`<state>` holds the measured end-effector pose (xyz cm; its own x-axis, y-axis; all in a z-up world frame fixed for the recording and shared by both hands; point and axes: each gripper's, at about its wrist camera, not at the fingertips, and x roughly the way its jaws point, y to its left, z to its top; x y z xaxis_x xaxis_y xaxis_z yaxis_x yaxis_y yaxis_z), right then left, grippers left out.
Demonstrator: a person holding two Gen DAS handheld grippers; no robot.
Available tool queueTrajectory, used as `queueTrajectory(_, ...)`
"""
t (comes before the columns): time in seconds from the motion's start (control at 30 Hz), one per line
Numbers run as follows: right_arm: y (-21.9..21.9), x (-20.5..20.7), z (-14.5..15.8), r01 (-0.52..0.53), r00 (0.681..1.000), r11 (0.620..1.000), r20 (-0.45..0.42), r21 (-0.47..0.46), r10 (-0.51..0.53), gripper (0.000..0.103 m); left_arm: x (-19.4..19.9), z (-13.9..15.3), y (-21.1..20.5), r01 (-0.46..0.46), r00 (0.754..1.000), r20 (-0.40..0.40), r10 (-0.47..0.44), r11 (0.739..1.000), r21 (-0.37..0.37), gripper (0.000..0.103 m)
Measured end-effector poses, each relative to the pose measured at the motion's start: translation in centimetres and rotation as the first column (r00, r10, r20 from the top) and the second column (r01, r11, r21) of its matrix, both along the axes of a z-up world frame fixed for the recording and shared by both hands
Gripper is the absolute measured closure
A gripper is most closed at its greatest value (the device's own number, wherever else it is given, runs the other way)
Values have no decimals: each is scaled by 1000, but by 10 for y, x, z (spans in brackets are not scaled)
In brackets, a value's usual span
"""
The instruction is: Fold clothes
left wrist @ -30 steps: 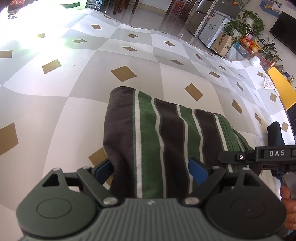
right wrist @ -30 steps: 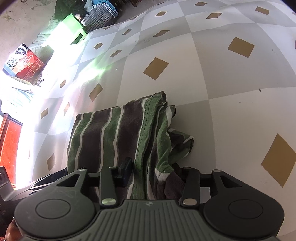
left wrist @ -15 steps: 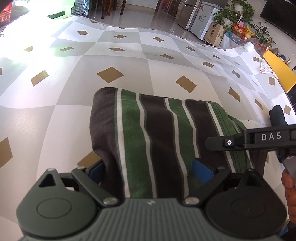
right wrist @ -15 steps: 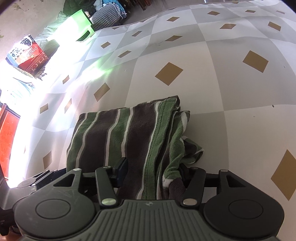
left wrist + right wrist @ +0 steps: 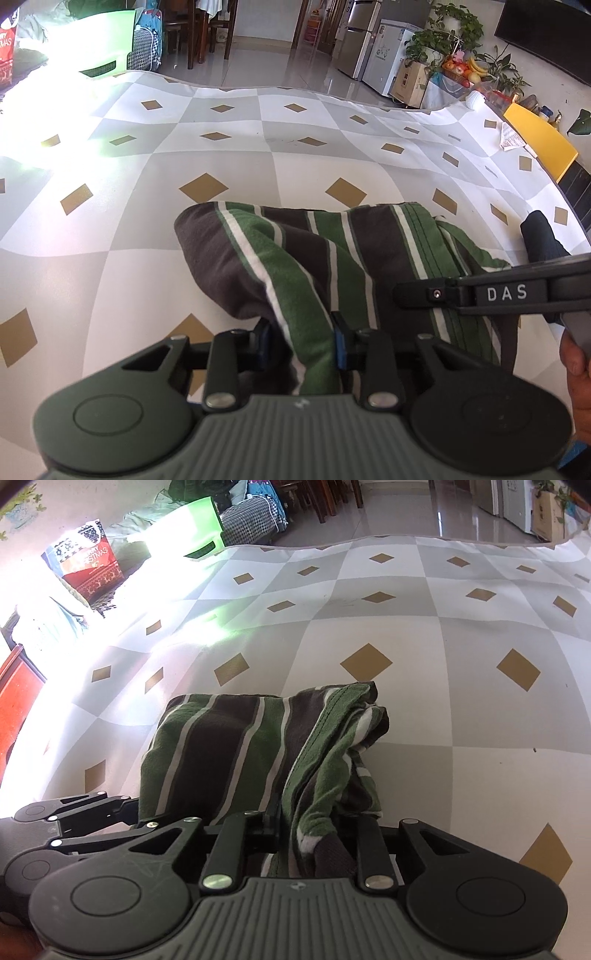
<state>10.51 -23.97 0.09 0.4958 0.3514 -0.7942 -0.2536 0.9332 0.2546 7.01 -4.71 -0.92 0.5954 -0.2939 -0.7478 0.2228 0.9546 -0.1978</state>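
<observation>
- The striped garment (image 5: 325, 254), in green, dark brown and white, is lying folded on the checked cloth (image 5: 258, 155) that is covering the counter, with its near edge lifting off the cloth.
- The left gripper (image 5: 301, 341) is closing on the near left corner of the garment; its blue-padded fingers (image 5: 340, 347) are pressing a bunched fold of green-and-white fabric between them.
- The right gripper (image 5: 314, 830) is closing on the near right corner of the garment, where the layers are hanging loose and rumpled; its dark fingers (image 5: 271, 821) are pinching a thick wad of fabric.
- In the left wrist view, the right gripper's arm marked "DAS" is crossing over the garment's right side, and part of a hand (image 5: 576, 369) is showing just behind it.
- In the right wrist view, the left gripper's dark linkage is sitting just beside the garment's left edge.
- A green bin (image 5: 192, 528) and a red printed bag (image 5: 88, 565) are standing beyond the far left end of the checked cloth, well apart from the garment.
</observation>
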Motion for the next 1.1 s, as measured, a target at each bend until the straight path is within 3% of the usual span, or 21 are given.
queueTrajectory(0.23,11,-29,25,-40,991,996,125,-78,50,83,-20,26,0,-17,997,71,14,999,34,75)
queueTrajectory(0.4,19,-51,38,-61,980,995,185,-77,74,83,-43,44,1,-64,988,144,53,995,71,75)
queueTrajectory(1.1,21,-107,54,-97,953,993,281,-71,113,83,-98,72,-5,-133,973,202,107,984,120,75)
